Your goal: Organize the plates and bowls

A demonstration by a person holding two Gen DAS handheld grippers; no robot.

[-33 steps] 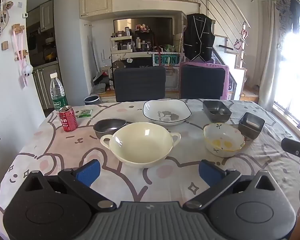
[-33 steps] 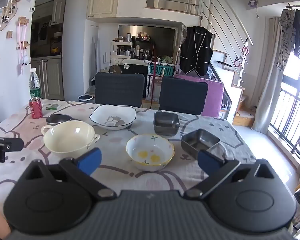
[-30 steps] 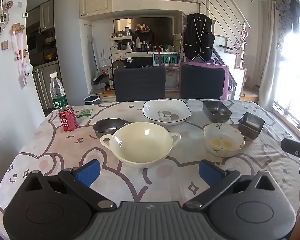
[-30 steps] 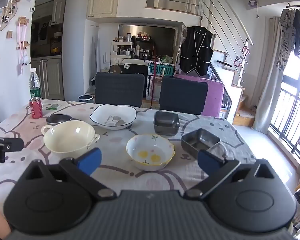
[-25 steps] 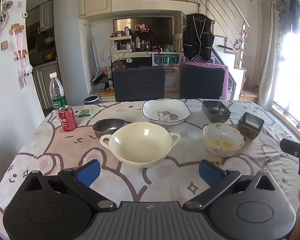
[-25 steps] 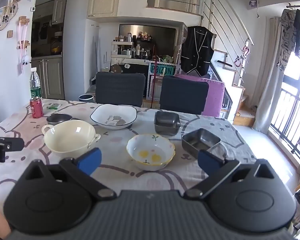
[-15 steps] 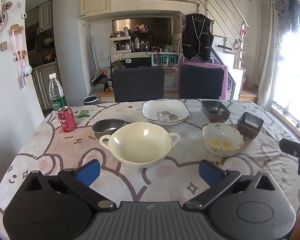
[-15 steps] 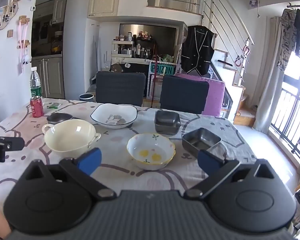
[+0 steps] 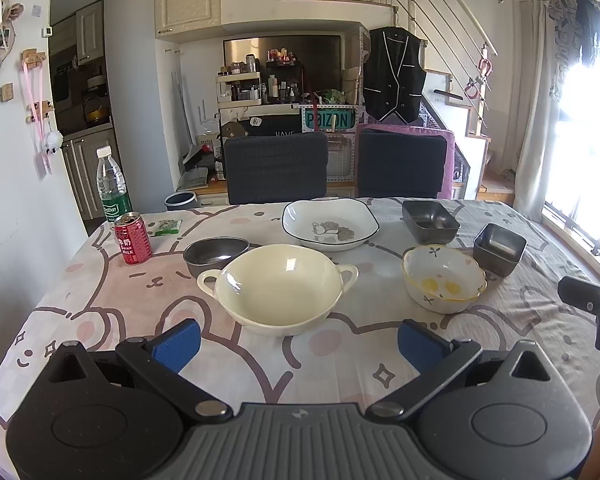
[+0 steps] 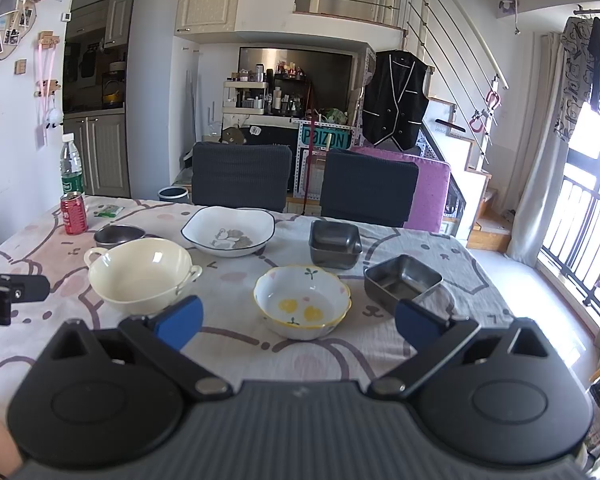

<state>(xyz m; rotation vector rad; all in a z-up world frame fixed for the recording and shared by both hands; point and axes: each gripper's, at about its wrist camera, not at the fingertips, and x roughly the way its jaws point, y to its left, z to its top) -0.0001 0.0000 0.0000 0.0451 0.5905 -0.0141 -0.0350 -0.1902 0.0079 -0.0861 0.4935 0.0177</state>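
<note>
A cream two-handled bowl (image 9: 278, 286) (image 10: 140, 274) sits mid-table, just ahead of my open, empty left gripper (image 9: 299, 344). A small dark round bowl (image 9: 216, 254) stands behind it to the left. A white square plate (image 9: 330, 229) (image 10: 229, 230) lies further back. A flowered bowl with yellow spots (image 9: 443, 278) (image 10: 302, 302) sits straight ahead of my open, empty right gripper (image 10: 298, 322). Two dark square metal dishes (image 9: 430, 220) (image 9: 499, 248) stand at the right; they also show in the right wrist view (image 10: 335, 243) (image 10: 402, 280).
A red can (image 9: 132, 239), a water bottle (image 9: 113, 186) and a green packet (image 9: 165, 227) stand at the table's far left. Two dark chairs (image 9: 276, 172) (image 9: 402, 168) are behind the table. The table's right edge (image 10: 496, 304) drops to the floor by the window.
Both grippers have moved slightly toward the table and dishes. Nothing on the table has moved; both grippers stay open.
</note>
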